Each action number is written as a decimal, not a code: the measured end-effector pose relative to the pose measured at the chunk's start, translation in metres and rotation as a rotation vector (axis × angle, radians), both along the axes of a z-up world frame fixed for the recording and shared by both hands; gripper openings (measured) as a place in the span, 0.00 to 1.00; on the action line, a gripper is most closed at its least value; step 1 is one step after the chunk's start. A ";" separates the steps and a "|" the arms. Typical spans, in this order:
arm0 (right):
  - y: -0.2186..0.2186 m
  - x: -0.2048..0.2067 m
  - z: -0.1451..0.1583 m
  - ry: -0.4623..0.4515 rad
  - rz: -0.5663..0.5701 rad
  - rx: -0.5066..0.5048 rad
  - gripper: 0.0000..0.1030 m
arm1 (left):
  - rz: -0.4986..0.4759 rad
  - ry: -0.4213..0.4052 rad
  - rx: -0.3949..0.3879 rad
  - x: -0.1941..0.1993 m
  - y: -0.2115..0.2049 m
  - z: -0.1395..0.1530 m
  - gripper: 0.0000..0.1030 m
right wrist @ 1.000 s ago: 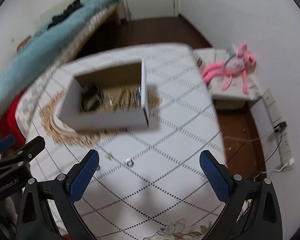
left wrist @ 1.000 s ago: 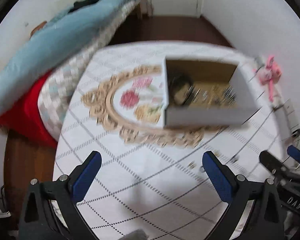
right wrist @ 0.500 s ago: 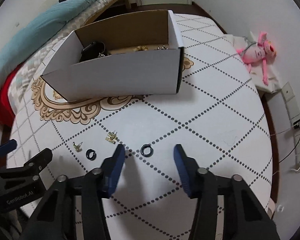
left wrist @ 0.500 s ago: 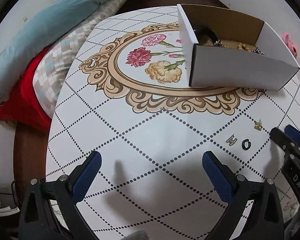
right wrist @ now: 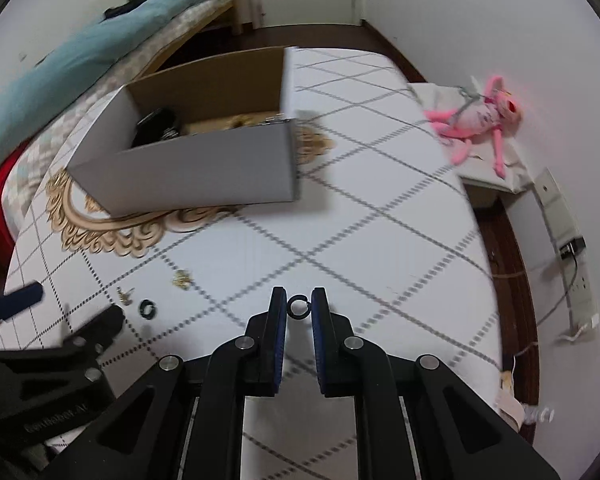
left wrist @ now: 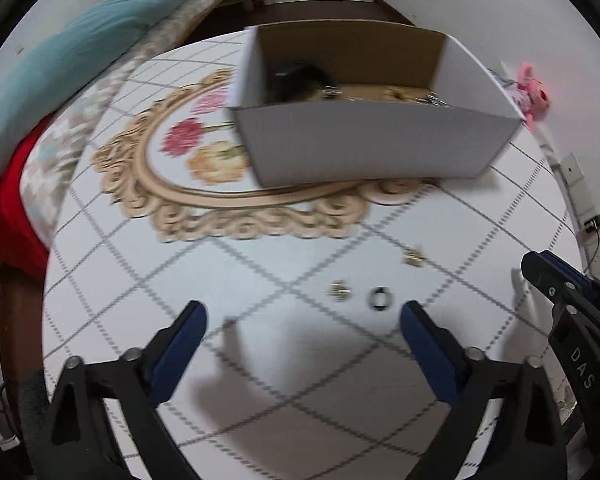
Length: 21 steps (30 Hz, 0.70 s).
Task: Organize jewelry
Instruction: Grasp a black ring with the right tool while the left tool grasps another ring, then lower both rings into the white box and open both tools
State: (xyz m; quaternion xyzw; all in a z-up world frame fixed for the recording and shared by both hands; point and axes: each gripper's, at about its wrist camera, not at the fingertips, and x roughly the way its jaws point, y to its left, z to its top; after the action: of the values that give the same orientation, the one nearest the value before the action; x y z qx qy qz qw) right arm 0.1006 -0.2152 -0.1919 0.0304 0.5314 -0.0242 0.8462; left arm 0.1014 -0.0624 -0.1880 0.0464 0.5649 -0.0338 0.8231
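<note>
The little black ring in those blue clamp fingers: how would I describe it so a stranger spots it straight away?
Find the white cardboard box on the patterned table, then come toward the near edge. The black ring sits pinched between the right gripper's blue fingers. The other black ring and the gold pieces lie loose to its left.

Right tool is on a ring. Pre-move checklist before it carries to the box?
1. Black ring sits between the right tool fingertips: ok.
2. Grip firm on both sides: cannot tell.
3. Cardboard box open on top: ok.
4. Path to the box free of the left tool: ok, it is off to the left, open.
5. Loose pieces on the tablecloth, second black ring and gold earrings, out of the way: ok.
</note>
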 end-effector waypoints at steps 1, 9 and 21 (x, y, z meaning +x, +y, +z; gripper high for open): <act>-0.005 -0.002 0.001 0.001 -0.015 0.002 0.12 | -0.009 0.003 0.003 0.000 -0.006 -0.002 0.84; -0.034 -0.008 0.000 0.012 -0.076 0.002 0.13 | -0.050 -0.029 0.038 0.003 -0.026 -0.004 0.32; -0.032 -0.008 0.006 -0.011 -0.088 0.022 0.13 | -0.079 -0.024 0.009 0.004 -0.025 -0.003 0.09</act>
State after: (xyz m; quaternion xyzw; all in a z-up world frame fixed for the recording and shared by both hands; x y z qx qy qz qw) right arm 0.0926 -0.2475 -0.1863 0.0633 0.5250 -0.0553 0.8469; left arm 0.1053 -0.0869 -0.1912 0.0729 0.5530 -0.0632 0.8276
